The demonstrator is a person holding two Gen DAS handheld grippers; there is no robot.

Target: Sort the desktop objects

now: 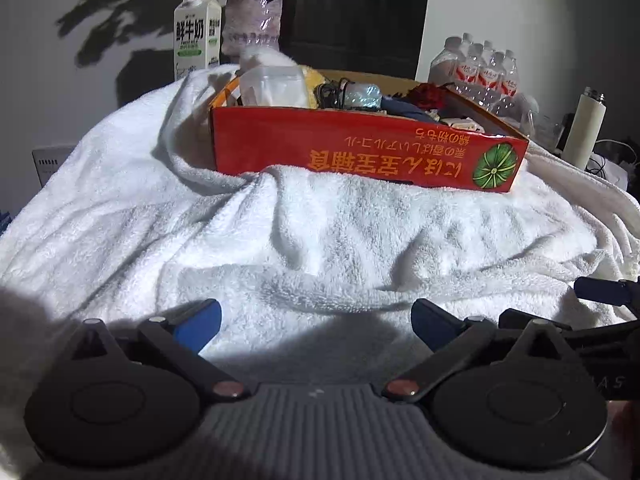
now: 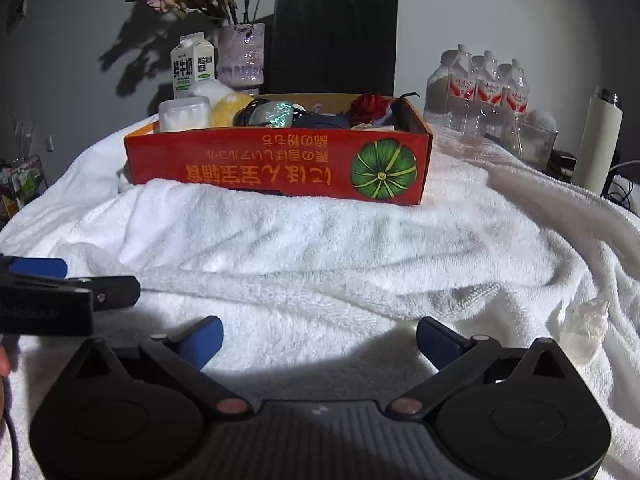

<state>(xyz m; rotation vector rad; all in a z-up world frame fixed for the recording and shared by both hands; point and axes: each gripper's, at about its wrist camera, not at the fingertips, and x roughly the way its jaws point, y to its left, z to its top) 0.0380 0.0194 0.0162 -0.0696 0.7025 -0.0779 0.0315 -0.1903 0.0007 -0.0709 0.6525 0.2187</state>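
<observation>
White towelling (image 2: 320,248) covers the whole desk, and low in each view a gripper hangs over it with jaws spread wide and empty: the left gripper (image 1: 316,322) and the right gripper (image 2: 319,338). Beyond them, mid-frame, sits the red box (image 2: 276,164), filled with small items; probably light, stiff card, best taken by a side wall. Only the right view shows the crumpled tissue (image 2: 586,328) at lower right, soft and easily pinched.

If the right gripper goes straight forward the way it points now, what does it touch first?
Most likely the white towel: the open right gripper tilts downward over it, with nothing between its fingers. The red box lies further behind, though depth is uncertain.
</observation>
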